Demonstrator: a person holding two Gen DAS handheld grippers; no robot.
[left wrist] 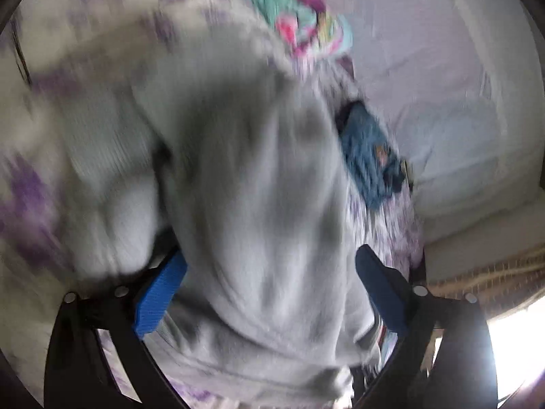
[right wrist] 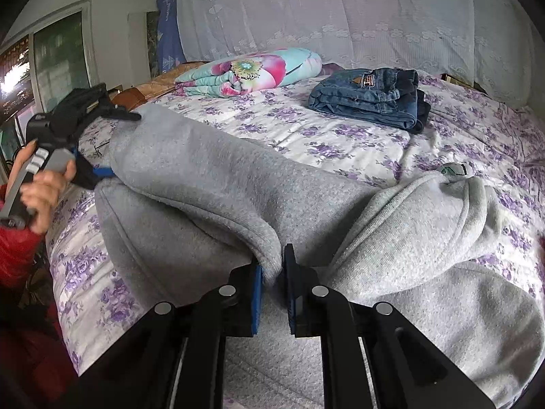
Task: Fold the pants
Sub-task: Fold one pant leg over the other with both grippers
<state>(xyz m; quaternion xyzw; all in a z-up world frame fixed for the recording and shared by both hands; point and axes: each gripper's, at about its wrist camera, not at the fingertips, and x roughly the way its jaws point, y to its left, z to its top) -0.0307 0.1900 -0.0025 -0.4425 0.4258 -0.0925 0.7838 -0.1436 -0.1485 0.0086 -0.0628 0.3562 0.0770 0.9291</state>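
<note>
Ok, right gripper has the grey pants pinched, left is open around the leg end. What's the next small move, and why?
Probably close the left gripper on the pants: its jaws stand wide with cloth between them, unpinched, while the right gripper already holds the fold edge. Both ends need a grip before folding over the bed.

Your left wrist view looks steeply down, very close to the grey pants, and is blurred. Your right wrist view looks across the bed from its near edge. Both views share the pants, folded jeans and floral quilt.
</note>
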